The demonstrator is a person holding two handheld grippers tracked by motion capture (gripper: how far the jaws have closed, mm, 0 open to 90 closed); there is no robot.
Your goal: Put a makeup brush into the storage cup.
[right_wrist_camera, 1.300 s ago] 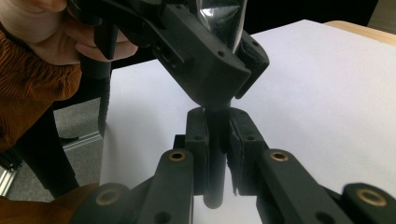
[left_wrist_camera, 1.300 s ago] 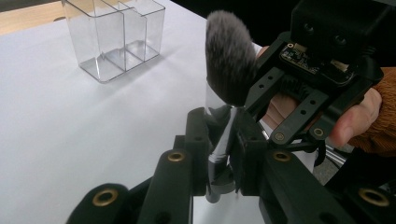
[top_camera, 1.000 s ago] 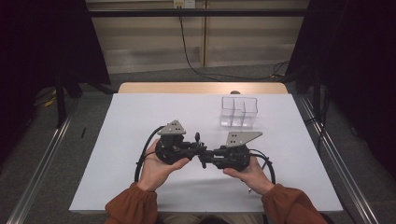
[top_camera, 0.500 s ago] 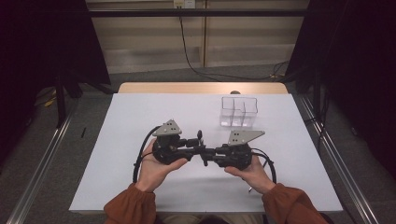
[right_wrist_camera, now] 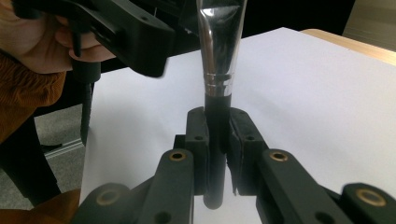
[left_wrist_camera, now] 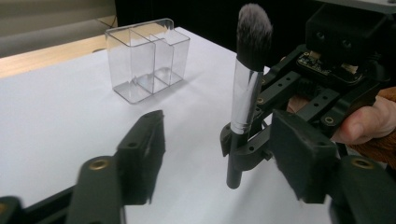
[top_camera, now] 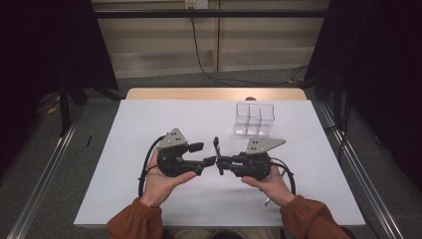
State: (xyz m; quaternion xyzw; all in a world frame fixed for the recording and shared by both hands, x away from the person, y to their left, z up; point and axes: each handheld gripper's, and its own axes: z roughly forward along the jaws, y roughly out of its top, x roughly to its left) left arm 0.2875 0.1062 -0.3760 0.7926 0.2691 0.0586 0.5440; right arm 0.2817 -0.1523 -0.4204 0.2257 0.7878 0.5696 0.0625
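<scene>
Right tongs (right_wrist_camera: pixel 217 140) clamping upright brush (right_wrist_camera: pixel 219 70)

High view sits above your side of the tabletop (top_camera: pixel 149 124), looking forward and down; your forearms enter at the bottom, the floor and far wall show beyond. It's far enough to take in the whole sheet. Left gripper view rides low and close, looking along its own jaws across the tabletop toward the clear organizer (left_wrist_camera: pixel 147 58) and the right hand-held gripper (left_wrist_camera: pixel 243 149). Right gripper view looks the opposite way, very close, toward your left hand (right_wrist_camera: pixel 56 42). All three share the makeup brush (top_camera: pixel 217 149) mid-table; high and left views also share the organizer.
</scene>
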